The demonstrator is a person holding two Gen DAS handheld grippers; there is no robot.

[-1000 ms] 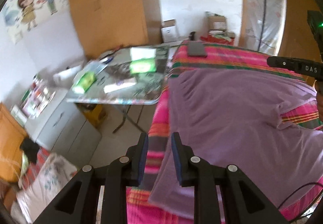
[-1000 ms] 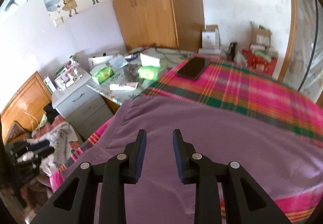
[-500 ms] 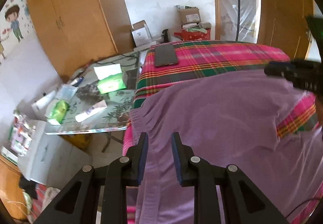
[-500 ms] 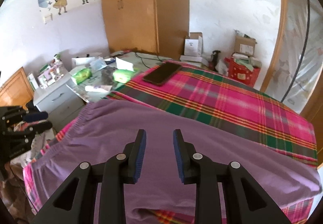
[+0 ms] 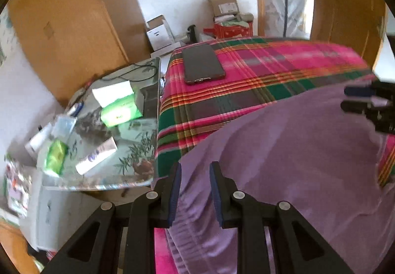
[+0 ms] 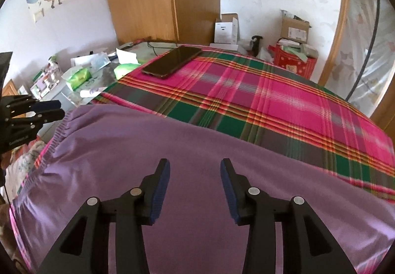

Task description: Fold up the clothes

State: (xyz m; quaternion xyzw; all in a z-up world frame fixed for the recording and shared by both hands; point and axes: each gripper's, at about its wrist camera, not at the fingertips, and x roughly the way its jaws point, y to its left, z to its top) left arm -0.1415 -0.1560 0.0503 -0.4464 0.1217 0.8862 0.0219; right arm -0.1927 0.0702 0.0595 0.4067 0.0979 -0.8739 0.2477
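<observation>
Take both ends of the purple garment before you fold.

The purple garment [image 6: 197,163] lies flat on the plaid bed [image 6: 284,91]. Your right tongs [image 6: 195,184] are opening over it, empty; your left tongs [image 5: 194,191] stand narrow, gripping nothing, above its gathered edge. Pinch only the top layer.

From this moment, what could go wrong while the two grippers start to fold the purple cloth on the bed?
1. The purple garment hangs over the bed's left edge by its gathered waistband; a pull may drag it off.
2. The phone lies on the plaid bedspread beyond the garment; a wide fold might sweep it.
3. The right gripper is opening above flat fabric and may pinch the bedspread too.
</observation>
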